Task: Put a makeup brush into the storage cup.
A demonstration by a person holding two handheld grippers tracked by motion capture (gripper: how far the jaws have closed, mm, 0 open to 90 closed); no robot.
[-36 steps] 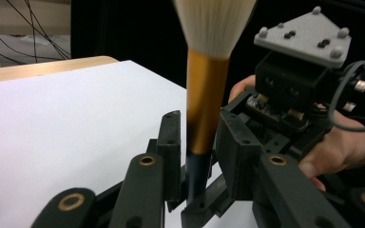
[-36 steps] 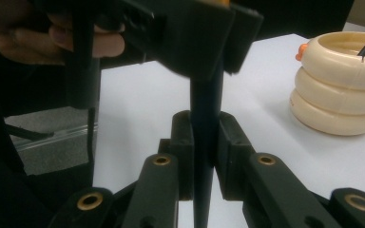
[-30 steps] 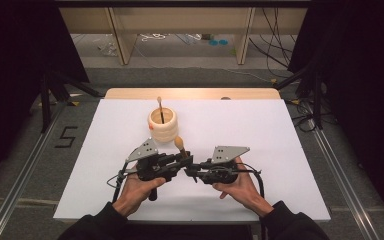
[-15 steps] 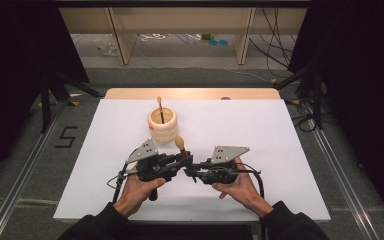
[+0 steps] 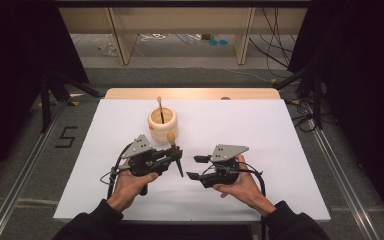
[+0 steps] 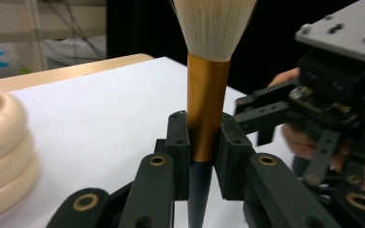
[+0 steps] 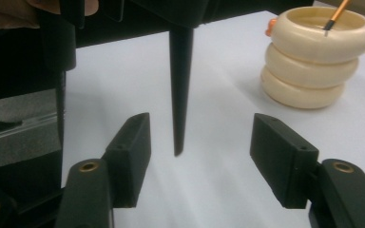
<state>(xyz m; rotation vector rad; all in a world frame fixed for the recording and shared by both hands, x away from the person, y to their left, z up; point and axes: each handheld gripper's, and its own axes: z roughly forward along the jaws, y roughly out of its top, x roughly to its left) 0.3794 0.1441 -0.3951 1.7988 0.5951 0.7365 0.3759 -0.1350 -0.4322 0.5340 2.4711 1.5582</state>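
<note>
A make-up brush with a tan bristle head (image 5: 171,136), a gold ferrule (image 6: 207,109) and a dark pointed handle (image 7: 180,95) stands nearly upright. My left gripper (image 5: 172,157) (image 6: 204,142) is shut on its ferrule. The jaws of my right gripper (image 5: 196,167) (image 7: 202,142) have just been opening. They stand apart on either side of the handle's tip without touching it. A cream ringed holder (image 5: 162,125) (image 7: 313,61) behind the left gripper holds a thin brush (image 5: 160,107) (image 7: 336,14).
The white tabletop (image 5: 280,130) has a wooden strip (image 5: 190,93) along its far edge. Dark stands and cables lie on the floor to both sides. In the left gripper view the right gripper (image 6: 332,109) sits close on the right and the holder (image 6: 0,142) on the left.
The right gripper's jaws have opened off the brush handle. The left gripper, with the brush, has shifted slightly to the left, so the two grippers now stand apart.
</note>
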